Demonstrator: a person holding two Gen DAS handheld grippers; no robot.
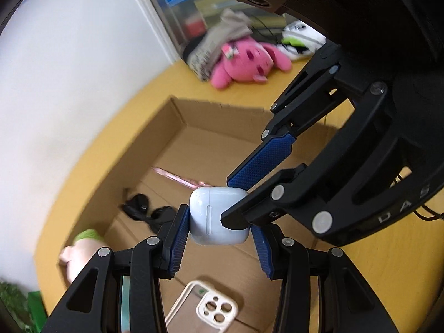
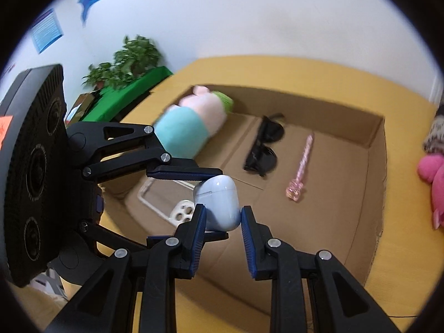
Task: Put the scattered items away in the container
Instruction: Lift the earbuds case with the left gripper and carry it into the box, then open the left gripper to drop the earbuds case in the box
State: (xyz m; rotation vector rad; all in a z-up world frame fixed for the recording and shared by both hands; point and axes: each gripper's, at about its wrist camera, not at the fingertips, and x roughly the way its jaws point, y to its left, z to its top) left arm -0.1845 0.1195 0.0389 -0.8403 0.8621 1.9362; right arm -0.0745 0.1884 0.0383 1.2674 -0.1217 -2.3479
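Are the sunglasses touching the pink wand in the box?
Apart. The right wrist view shows bare cardboard between the sunglasses and the pink wand.

Glossy smooth plastic earbud case [image 1: 217,216], matt corrugated cardboard box [image 1: 194,111] — plain brown, fuzzy cloth plush toy [image 2: 191,122], shiny black plastic sunglasses [image 2: 263,149], clear pink plastic wand [image 2: 301,166], ribbed blue rubbery jaw pads — matt black frames.

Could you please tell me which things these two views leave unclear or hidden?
- Earbud case: left view, right gripper covers one side; who bears it is unclear.
- Phone case: left view, cut by gripper frame and bottom edge.
- Pastel plush: right view, motion-blurred.
- Pink plush: right view, cropped at edge.
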